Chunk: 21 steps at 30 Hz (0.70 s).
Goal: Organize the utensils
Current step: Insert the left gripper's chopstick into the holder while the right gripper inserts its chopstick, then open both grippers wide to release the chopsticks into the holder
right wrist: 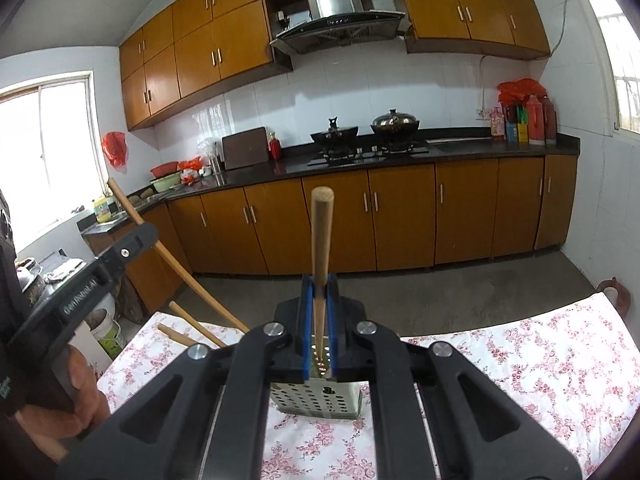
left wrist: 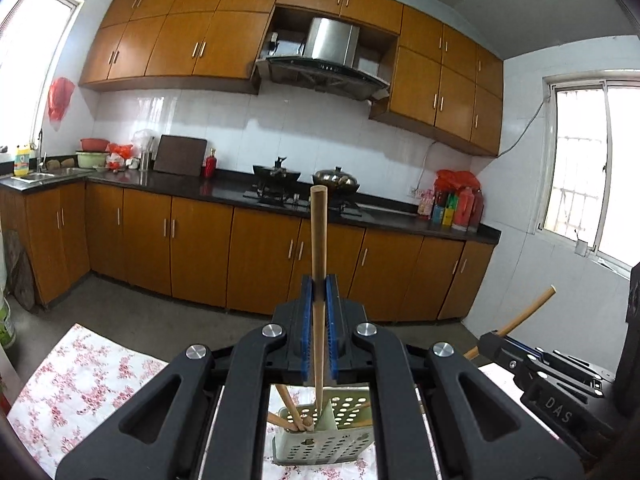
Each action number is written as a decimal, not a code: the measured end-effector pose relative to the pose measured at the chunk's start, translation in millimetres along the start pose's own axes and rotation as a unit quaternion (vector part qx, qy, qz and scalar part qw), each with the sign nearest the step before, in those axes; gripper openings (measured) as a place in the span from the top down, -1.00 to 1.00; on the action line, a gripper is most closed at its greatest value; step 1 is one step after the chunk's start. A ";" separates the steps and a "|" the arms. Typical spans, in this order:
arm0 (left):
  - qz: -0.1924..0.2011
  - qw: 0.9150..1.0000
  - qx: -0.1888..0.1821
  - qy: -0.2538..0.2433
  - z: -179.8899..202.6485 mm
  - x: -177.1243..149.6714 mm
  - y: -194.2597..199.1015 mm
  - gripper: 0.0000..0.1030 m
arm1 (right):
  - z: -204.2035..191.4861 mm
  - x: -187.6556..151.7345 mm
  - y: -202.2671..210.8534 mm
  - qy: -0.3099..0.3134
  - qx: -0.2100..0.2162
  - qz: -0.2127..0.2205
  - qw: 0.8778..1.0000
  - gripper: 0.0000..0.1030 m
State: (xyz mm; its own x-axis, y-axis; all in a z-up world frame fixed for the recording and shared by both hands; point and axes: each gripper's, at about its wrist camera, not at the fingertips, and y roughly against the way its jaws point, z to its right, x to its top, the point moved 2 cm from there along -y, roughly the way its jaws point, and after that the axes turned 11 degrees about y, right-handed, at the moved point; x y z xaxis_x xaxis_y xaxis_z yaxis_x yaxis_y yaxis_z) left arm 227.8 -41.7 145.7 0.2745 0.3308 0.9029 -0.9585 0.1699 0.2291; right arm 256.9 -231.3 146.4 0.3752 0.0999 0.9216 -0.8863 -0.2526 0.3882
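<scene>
Wooden handles stand up between the blue pads of both tools — the left tool [left wrist: 319,288] is clenched on one wooden utensil [left wrist: 319,232], and the right tool [right wrist: 319,286] is clenched on another wooden utensil [right wrist: 321,236], each shaft rising above the jaws and running down below them. Directly beneath the left tool sits the pale green perforated holder [left wrist: 320,436] on the floral-clothed worktop [left wrist: 88,380], with a few more wooden pieces already leaning inside it; the held shaft's lower end seems to reach into the holder near its inner divider, though the exact contact is hidden. From the right tool the same holder lies just below and ahead. To do this step well, I judge, each utensil should be kept upright and lowered straight over a free compartment — not dragged against the divider or the leaning pieces — and only let go once its lower end rests at the bottom, since a light holder could tip if pushed sideways.
</scene>
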 end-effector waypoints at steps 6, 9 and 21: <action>-0.018 1.000 0.002 -0.004 -4.4 -14.6 -12.4 0.86 | -6.0 -9.7 -20.6 0.001 0.003 -0.020 1.000 0.85; -0.024 1.000 0.000 -0.001 -5.4 -16.4 -15.8 0.86 | -6.9 -10.2 -27.1 0.000 0.002 -0.025 1.000 0.85; -0.032 0.999 -0.010 0.003 -8.6 -7.8 -14.0 0.85 | -12.2 -13.5 -25.8 0.009 -0.021 -0.021 1.000 0.41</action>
State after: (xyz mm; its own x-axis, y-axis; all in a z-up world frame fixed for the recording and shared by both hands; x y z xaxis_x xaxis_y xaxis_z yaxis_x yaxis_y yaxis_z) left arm 239.8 -38.6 132.3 0.3354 0.3243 0.8845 -0.9373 0.2099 0.2784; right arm 271.4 -214.5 124.0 0.4086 0.1263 0.9039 -0.8804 -0.2067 0.4269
